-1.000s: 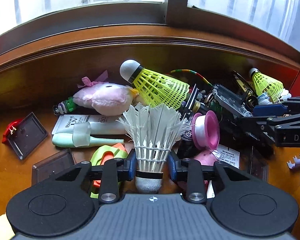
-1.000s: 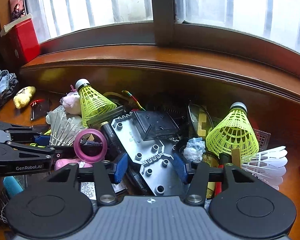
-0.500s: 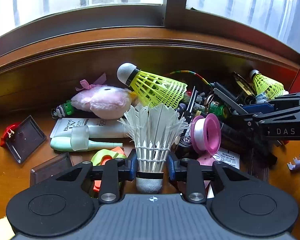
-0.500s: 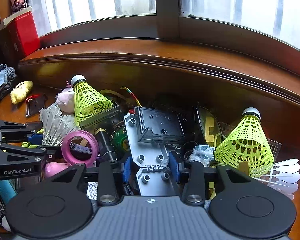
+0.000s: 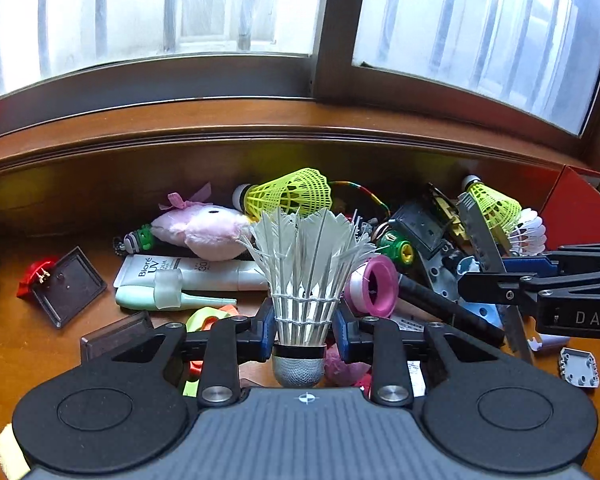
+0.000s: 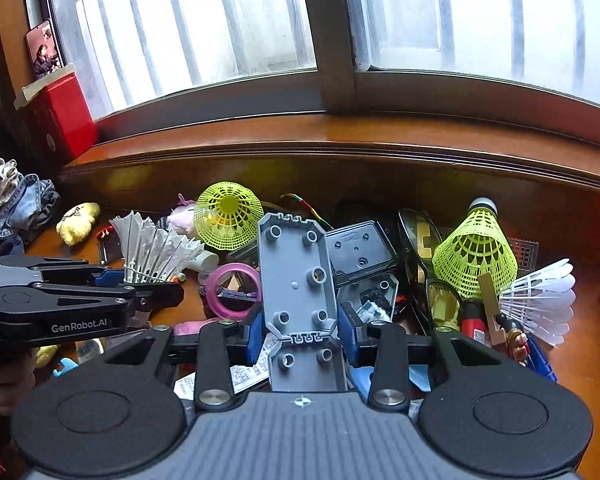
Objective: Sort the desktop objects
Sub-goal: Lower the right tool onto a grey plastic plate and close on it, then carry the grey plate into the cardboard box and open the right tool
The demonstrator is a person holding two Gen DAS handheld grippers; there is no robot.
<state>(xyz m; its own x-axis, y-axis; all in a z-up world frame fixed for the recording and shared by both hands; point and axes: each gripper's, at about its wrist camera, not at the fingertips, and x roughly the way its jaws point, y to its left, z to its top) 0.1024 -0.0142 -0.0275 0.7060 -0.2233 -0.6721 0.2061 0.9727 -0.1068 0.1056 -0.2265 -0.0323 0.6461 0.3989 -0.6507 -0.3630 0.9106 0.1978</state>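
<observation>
My left gripper is shut on a white feather shuttlecock, cork toward the camera, held above the clutter. From the right wrist view the left gripper comes in from the left with the same white feather shuttlecock. My right gripper is shut on a long grey plastic plate with round holes, lifted and tilted up over the pile. In the left wrist view the right gripper reaches in from the right, and the grey plastic plate shows edge-on.
On the wooden desk lie two yellow shuttlecocks, another white shuttlecock, a pink tape ring, a black box, a pink plush, a sunscreen tube and a dark tray. A wooden sill runs behind.
My right gripper closed on the grey plate and raised it out of the pile. The left gripper rose with the shuttlecock. The yellow shuttlecock at the back tipped over.
</observation>
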